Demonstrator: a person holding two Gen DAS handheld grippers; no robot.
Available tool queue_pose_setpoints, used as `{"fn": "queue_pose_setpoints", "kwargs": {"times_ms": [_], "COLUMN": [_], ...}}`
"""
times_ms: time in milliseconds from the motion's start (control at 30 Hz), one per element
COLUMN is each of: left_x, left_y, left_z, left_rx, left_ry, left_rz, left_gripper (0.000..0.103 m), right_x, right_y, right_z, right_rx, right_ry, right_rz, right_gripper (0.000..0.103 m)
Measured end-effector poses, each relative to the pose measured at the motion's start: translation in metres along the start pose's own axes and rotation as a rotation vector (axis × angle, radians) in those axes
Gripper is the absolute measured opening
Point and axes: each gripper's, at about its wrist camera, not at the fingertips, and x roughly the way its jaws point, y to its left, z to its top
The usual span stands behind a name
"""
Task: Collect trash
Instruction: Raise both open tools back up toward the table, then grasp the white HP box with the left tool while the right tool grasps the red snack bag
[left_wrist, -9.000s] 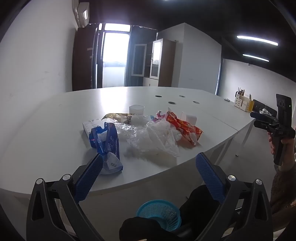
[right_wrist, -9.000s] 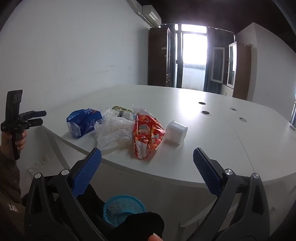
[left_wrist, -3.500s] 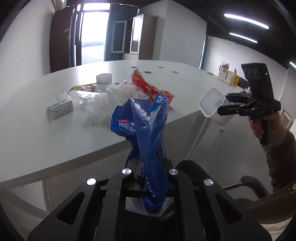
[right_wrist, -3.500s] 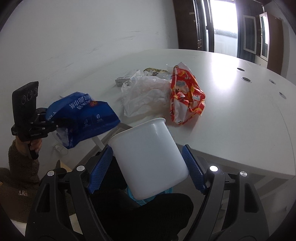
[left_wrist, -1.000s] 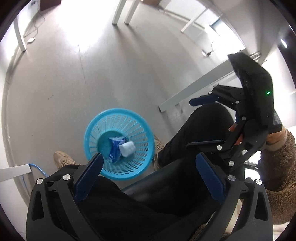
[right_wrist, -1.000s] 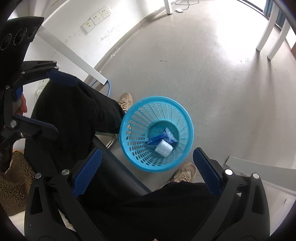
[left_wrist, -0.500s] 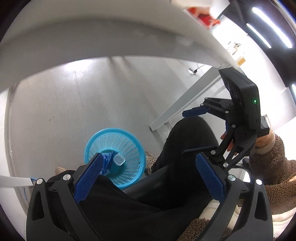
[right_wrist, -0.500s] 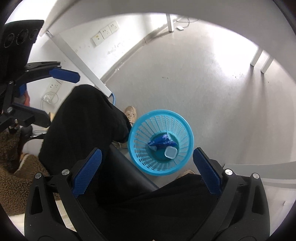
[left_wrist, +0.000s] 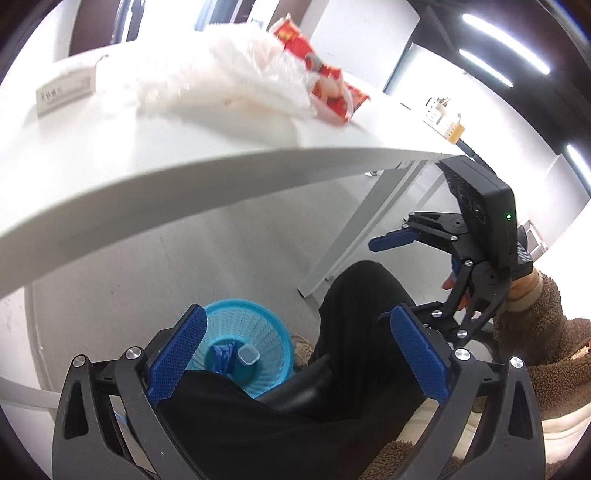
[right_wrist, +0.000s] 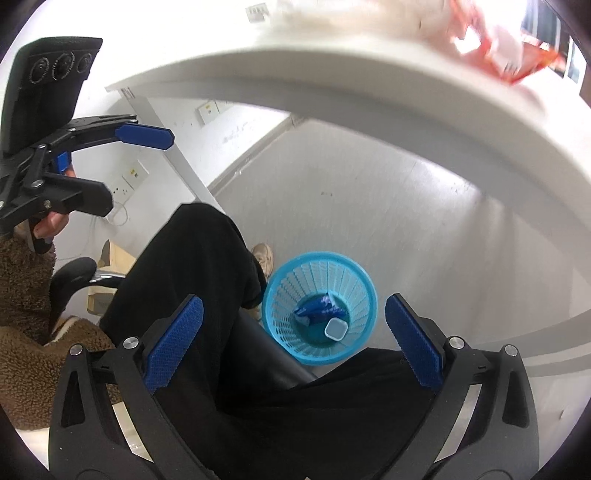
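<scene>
A blue plastic basket stands on the floor under the table edge, holding a blue wrapper and a white cup. On the white table lie a clear plastic bag, a red snack bag and a small white box. My left gripper is open and empty, above my lap. My right gripper is open and empty; it also shows in the left wrist view.
My legs in black trousers and a chair fill the lower foreground. A table leg stands right of the basket. Wall sockets are on the left wall. A pen holder sits on the far table.
Both grippers have tilted upward from the basket, so the table edge and the trash on top have come into view. Both stay open and empty.
</scene>
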Motion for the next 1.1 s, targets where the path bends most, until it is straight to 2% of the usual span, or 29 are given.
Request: {"fn": "queue_pose_setpoints", "kwargs": {"times_ms": [233,367,433,567,667,767,967,1100], "left_x": [-0.032,-0.05,-0.054,-0.059,-0.057,-0.06,-0.066,-0.061], "left_y": [-0.006,-0.009,-0.005,0.013,0.028,0.045,0.074,0.1], "left_z": [0.01,0.02,0.027,0.047,0.061,0.076,0.108,0.137], "left_rx": [0.049,0.069,0.056,0.007,-0.028,-0.07,-0.115,-0.167], "left_ry": [-0.116,-0.188,-0.208,-0.244,-0.247,-0.254,-0.262,-0.226], "left_rz": [0.046,0.152,0.212,0.279,0.347,0.373,0.457,0.524], "left_gripper": [0.097,0.097,0.097,0.097,0.097,0.097,0.097,0.097], "right_x": [-0.033,-0.051,-0.063,-0.086,-0.102,-0.11,-0.108,-0.1], "right_y": [-0.001,-0.003,-0.005,-0.01,-0.023,-0.035,-0.065,-0.085], "right_z": [0.004,0.009,0.012,0.023,0.036,0.048,0.079,0.099], "right_rx": [0.0,-0.006,-0.004,-0.009,0.01,0.029,0.053,0.077], "right_ry": [-0.076,-0.127,-0.159,-0.226,-0.272,-0.303,-0.288,-0.275], "right_rz": [-0.015,-0.02,-0.028,-0.053,-0.068,-0.088,-0.165,-0.195], "right_gripper": [0.095,0.095,0.095,0.095,0.095,0.094,0.094,0.094]}}
